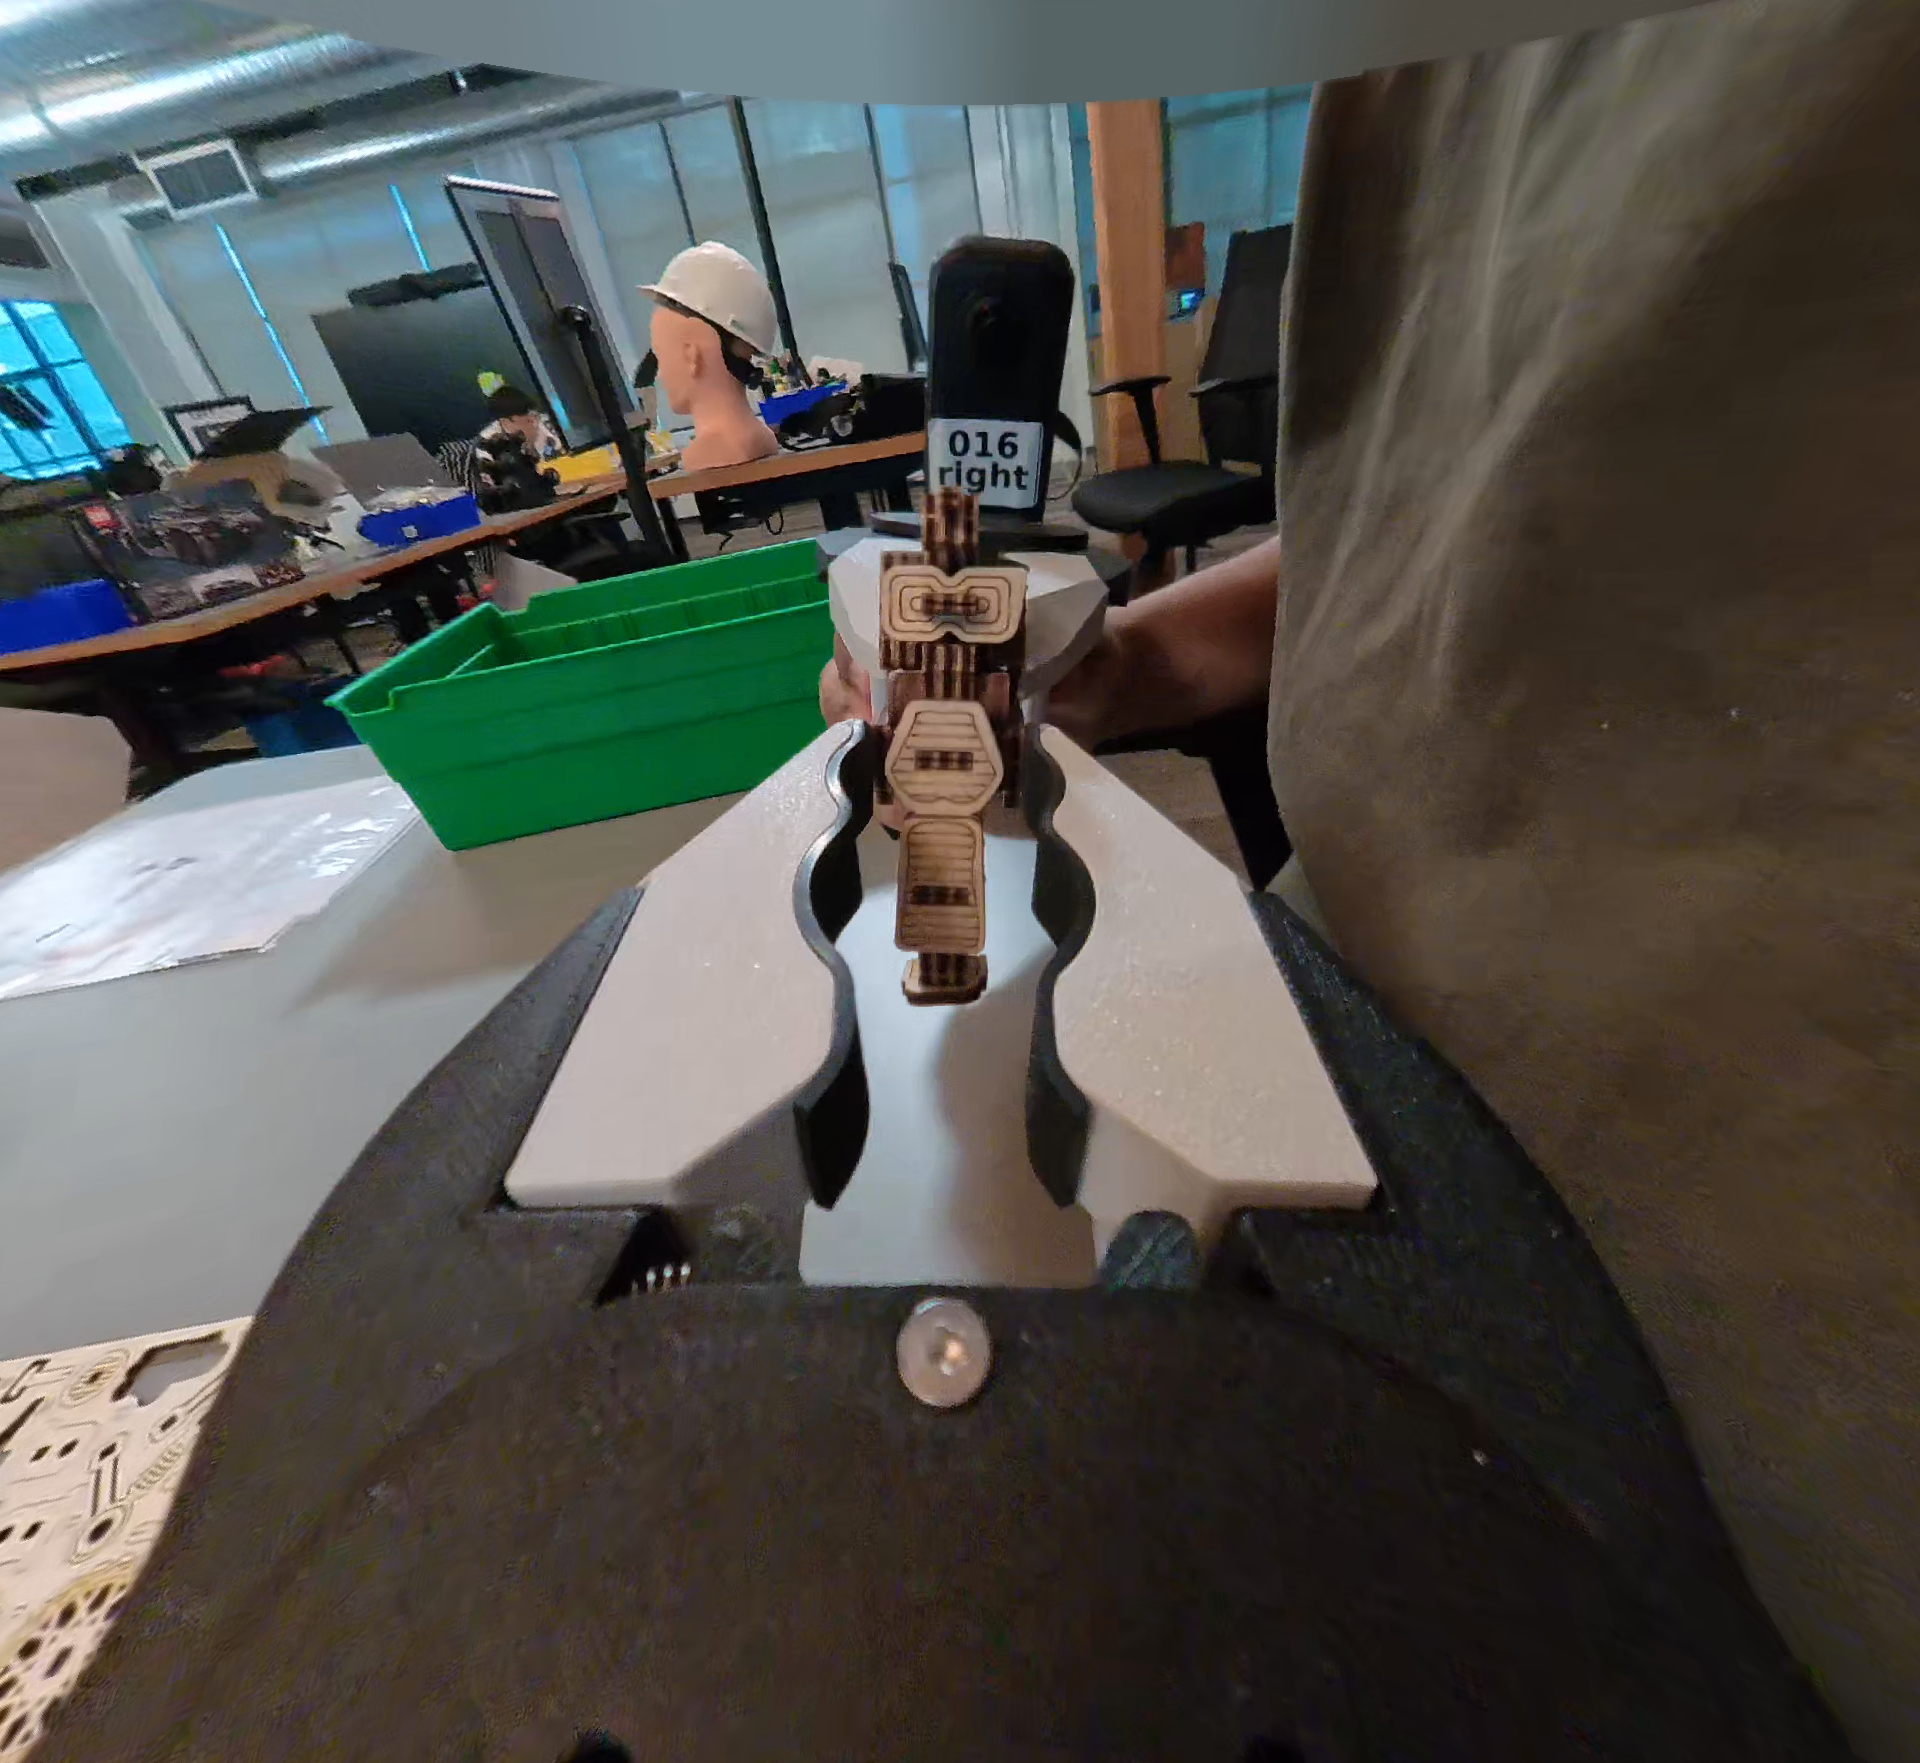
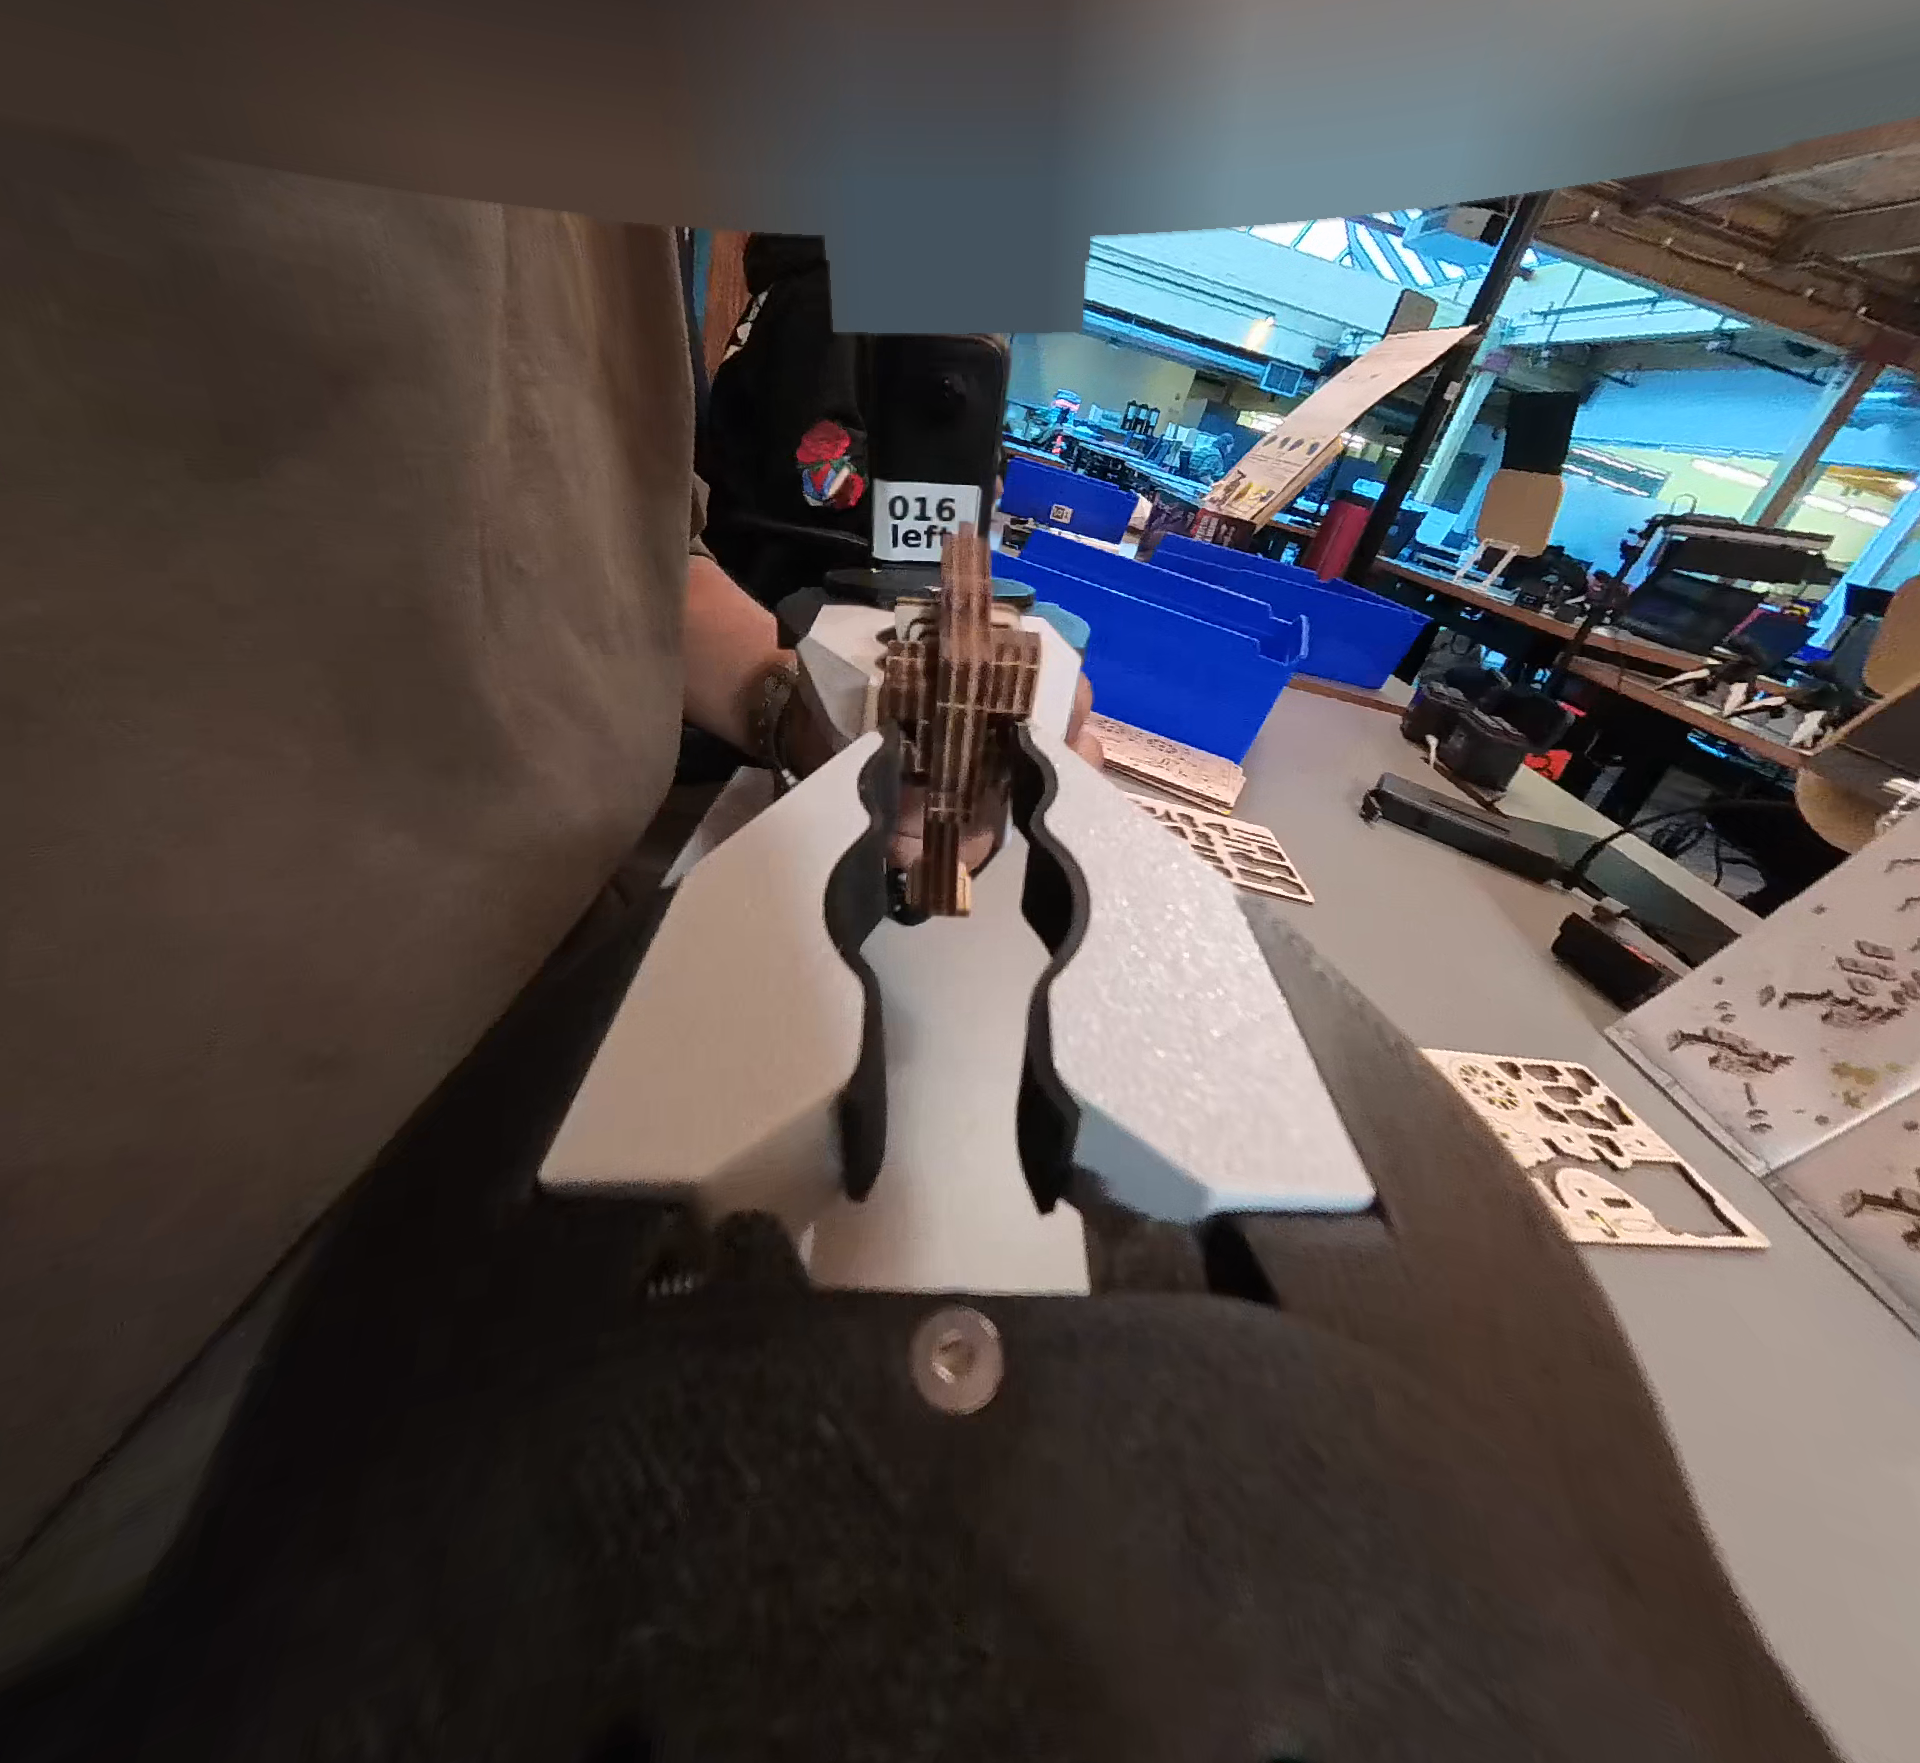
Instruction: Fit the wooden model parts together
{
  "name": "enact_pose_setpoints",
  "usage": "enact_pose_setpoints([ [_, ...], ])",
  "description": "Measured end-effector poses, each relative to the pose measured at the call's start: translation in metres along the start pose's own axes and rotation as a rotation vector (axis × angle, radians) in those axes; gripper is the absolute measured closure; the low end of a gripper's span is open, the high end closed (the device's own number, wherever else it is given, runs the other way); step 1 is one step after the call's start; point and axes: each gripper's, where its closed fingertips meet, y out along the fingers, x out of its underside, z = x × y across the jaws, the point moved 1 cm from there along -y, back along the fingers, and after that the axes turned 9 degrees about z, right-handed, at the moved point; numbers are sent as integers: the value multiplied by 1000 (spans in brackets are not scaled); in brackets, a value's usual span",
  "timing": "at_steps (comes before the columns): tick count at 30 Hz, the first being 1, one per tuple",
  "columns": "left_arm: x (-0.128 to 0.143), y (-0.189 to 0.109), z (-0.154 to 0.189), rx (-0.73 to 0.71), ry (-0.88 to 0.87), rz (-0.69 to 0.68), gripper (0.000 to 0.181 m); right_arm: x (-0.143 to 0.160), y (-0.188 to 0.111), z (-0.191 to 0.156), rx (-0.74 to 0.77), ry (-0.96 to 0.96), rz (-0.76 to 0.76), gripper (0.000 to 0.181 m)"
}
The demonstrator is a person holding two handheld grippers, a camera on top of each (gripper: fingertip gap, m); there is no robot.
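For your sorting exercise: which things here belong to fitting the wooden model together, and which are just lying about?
Job in hand:
wooden model
left gripper
right gripper
punched part sheets

Lying about:
green bin
blue bins
mannequin head with hard hat

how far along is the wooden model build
Done: several laser-cut pieces already slot into one upright wooden assembly. In hand: it sits between the left gripper and the right gripper, which meet nose to nose on it. Left: punched part sheets on the table show removed pieces; whether any remain unfitted is unclear.
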Motion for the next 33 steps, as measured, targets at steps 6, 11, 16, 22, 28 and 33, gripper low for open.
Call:
enact_pose_setpoints([
  [6, 2, -2, 1, 20, -30, -12, 153, -2, 0, 1, -9, 18, 21, 163],
  [11, 4, 0, 3, 22, -27, -19, 152, -4, -1, 0, -25, 43, 44, 163],
  [16, 6, 2, 6, 26, -23, -26, 152, -6, -2, -2, -61, 80, 71, 163],
  [22, 4, 3, 5, 12, -35, -12, 152, -6, -1, -2, -81, 165, 104, 163],
  [28, 4, 3, 4, -5, -13, -17, 153, -9, -2, 1, -85, 227, 140, 163],
  [33, 1, 3, 5, -6, -4, -5, 153, -10, -2, 0, -94, 214, 150, 163],
])
